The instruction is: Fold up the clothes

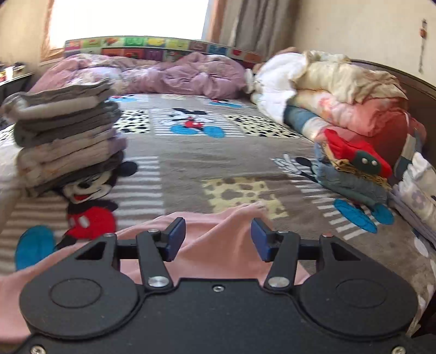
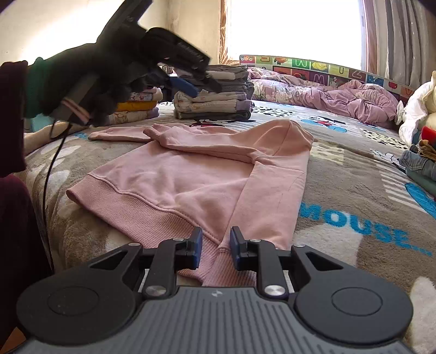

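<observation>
Sweatshirt (image 2: 190, 174), pink, lies flat mid-frame, hem toward you. Your right gripper (image 2: 216, 249) gapes over its cuff, your left gripper (image 1: 218, 239) wide, both empty. Blanket (image 2: 354, 174) bare right; reads "MOUSE".

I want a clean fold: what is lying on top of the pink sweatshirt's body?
One sleeve lies folded across the pink sweatshirt, its cuff toward the stacked clothes. The other sleeve runs down the near side. What lies beneath the sweatshirt is covered.

A bright, overexposed window (image 1: 128, 19) glared behind the wide bed's grey cartoon-mouse blanket (image 1: 185, 160); grey striped curtains (image 1: 256, 21) hung right of the window.
</observation>
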Demonstrator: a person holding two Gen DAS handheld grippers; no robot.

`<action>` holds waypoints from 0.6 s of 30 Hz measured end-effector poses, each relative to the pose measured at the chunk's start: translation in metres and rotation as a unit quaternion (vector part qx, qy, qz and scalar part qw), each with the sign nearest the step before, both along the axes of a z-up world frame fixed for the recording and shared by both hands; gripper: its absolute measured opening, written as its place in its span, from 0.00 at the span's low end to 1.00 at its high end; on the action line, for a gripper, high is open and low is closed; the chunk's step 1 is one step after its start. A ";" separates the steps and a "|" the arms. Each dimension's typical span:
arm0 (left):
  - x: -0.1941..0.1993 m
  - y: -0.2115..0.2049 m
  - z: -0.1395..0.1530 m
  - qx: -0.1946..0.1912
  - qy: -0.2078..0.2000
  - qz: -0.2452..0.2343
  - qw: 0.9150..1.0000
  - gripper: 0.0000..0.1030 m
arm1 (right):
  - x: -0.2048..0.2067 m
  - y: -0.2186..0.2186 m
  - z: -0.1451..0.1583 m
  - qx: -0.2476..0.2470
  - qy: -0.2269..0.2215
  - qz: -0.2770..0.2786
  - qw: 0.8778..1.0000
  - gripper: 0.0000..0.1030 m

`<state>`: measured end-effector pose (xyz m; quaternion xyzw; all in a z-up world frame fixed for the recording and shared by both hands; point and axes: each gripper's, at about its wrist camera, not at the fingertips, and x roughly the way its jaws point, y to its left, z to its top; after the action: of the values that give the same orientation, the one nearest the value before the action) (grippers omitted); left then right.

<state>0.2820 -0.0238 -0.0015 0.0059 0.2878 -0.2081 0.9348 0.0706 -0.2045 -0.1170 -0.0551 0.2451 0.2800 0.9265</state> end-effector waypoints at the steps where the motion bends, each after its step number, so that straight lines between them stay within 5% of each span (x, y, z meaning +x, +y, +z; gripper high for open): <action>1: 0.014 -0.016 0.000 0.014 0.004 -0.018 1.000 0.51 | 0.001 0.000 -0.001 0.003 0.003 0.000 1.000 0.24; 3: 0.042 -0.049 -0.001 0.044 0.016 -0.052 0.998 0.51 | 0.002 -0.002 -0.002 0.012 0.009 -0.001 1.000 0.24; 7: 0.094 -0.095 -0.018 0.099 0.104 -0.106 0.984 0.50 | 0.005 -0.006 -0.003 0.027 0.019 -0.001 0.999 0.24; 9: 0.116 -0.106 -0.032 0.122 0.159 -0.119 0.972 0.36 | 0.006 -0.008 -0.003 0.032 0.022 0.001 0.999 0.25; 11: 0.130 -0.108 -0.047 0.122 0.201 -0.131 0.963 0.07 | 0.006 -0.010 -0.004 0.037 0.025 0.002 0.999 0.24; 15: 0.150 -0.061 -0.064 -0.043 0.240 -0.072 0.967 0.06 | 0.008 -0.013 -0.007 0.060 0.038 -0.004 0.997 0.25; 18: 0.163 -0.018 -0.082 -0.181 0.265 -0.007 0.947 0.00 | 0.008 -0.014 -0.009 0.074 0.046 -0.011 0.996 0.25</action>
<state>0.4454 -0.0423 -0.0839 -0.2164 0.4823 -0.2575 0.8088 0.0781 -0.2188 -0.1263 0.0294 0.2664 0.2898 0.9188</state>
